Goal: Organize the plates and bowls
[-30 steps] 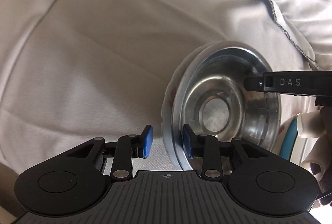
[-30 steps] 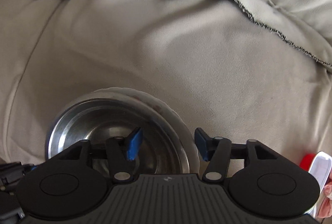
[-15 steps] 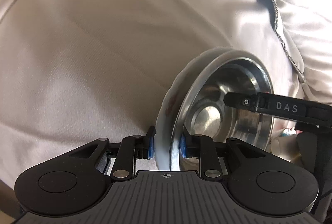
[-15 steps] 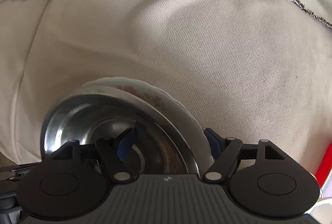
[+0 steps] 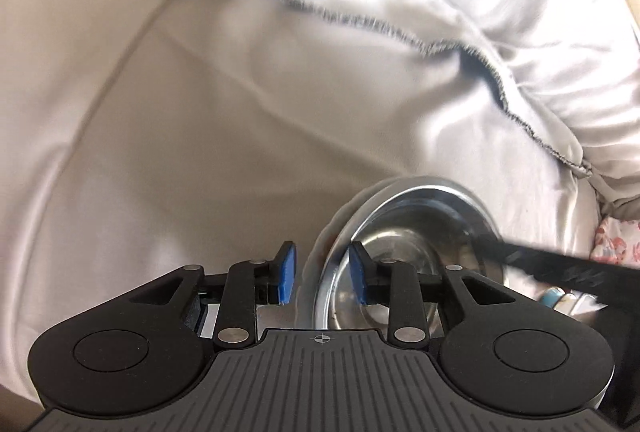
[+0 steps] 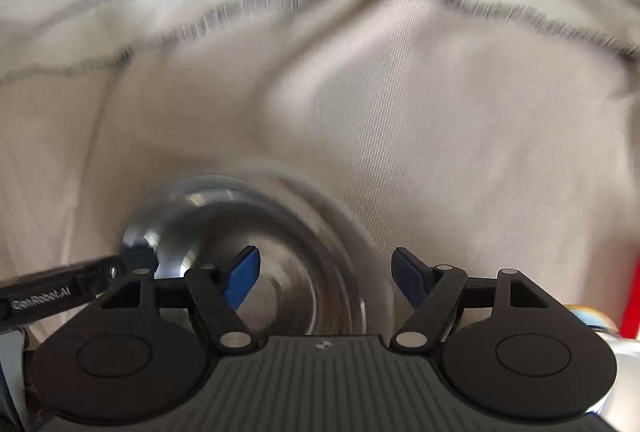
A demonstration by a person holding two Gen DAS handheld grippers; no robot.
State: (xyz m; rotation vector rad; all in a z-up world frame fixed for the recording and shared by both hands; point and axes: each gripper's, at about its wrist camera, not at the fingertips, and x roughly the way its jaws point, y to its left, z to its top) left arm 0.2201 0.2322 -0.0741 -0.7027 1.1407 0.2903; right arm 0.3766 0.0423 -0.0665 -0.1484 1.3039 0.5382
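A steel bowl [image 5: 404,228] sits inside a white floral plate [image 5: 320,252] on the pale cloth. My left gripper [image 5: 320,278] is open, its blue pads either side of the near-left rim of plate and bowl, with a gap showing. In the right wrist view the steel bowl [image 6: 224,232] and the plate's blurred rim [image 6: 360,232] lie under my right gripper [image 6: 324,278], which is open wide astride the right rim. Each gripper's black finger shows in the other's view.
The wrinkled pale cloth [image 5: 240,111] with a dark stitched hem [image 5: 360,19] covers the surface. A floral dish [image 5: 612,244] lies at the right edge. Something red [image 6: 630,272] and a light-blue rimmed item [image 5: 554,298] sit right of the stack.
My left gripper had closed on the plate and bowl rim half a second ago and has now opened. Both cameras have swung, showing more of the cloth and hem. The right gripper stays open.
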